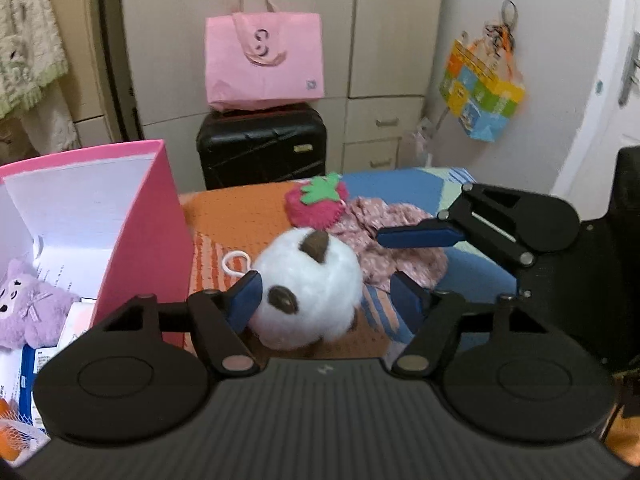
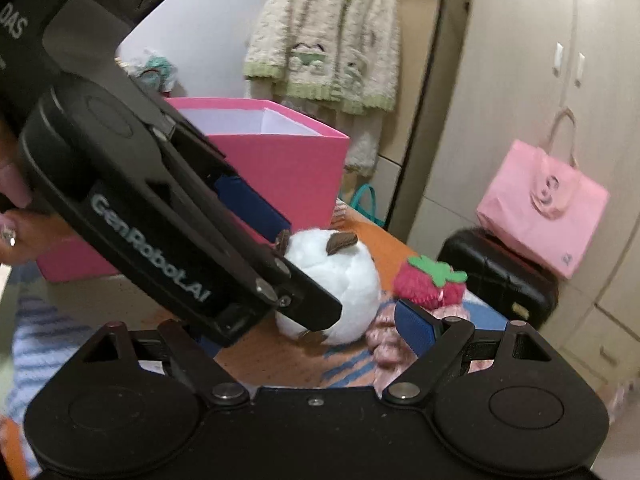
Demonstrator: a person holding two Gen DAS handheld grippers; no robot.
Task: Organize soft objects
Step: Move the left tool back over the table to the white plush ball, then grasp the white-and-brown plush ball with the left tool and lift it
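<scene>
White plush ball with brown ears lies on patchwork bedcover of orange and blue panels. Left hand-held gripper spread wide, fingers either side of plush, not clenched. Right hand-held gripper released, just beside plush. Strawberry plush and floral cloth behind plush. Pink box left of plush, purple toy inside. Black suitcase, pink tote, cream wardrobe beyond.

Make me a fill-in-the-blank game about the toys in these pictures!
1. The left gripper is open around the white ____ toy.
2. The strawberry has a ____ leaf on top.
3. The purple plush sits inside the ____ box.

Missing words: panda; green; pink
</scene>
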